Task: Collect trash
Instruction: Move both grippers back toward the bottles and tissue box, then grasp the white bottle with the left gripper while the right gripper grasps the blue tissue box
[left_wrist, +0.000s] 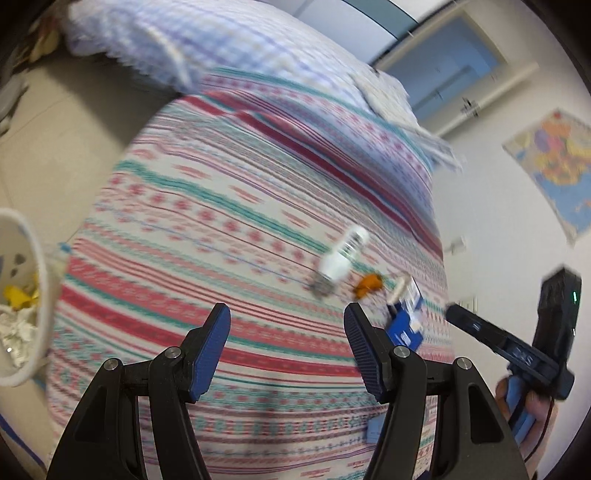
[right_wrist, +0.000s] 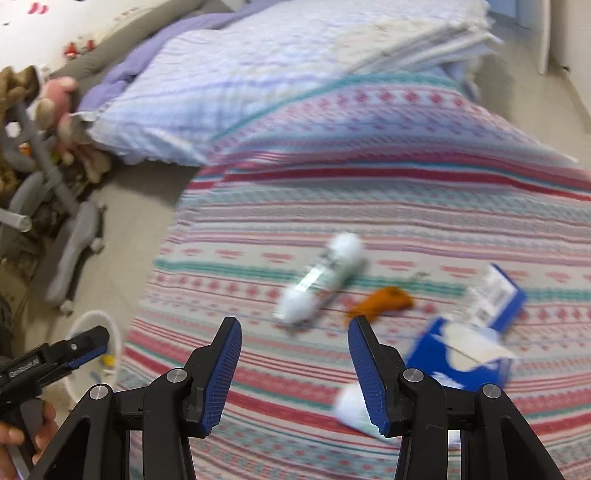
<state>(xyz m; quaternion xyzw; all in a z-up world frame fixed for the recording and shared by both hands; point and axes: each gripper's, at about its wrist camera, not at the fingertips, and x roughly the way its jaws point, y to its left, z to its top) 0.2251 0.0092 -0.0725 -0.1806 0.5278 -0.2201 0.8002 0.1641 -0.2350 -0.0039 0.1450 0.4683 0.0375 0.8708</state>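
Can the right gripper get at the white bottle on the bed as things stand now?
Probably yes. The right gripper is open and empty, and the white bottle lies uncovered on the striped bedspread just ahead of it. The orange scrap lies beside it, apart.

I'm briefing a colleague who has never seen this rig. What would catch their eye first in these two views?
Probably the loud striped bedspread, with litter on it: a white bottle lying on its side mid-bed, an orange scrap just right of it, and a torn blue carton further right. Next, the white trash bin on the floor beside the bed, already holding crumpled paper. Both grippers hang open and empty.
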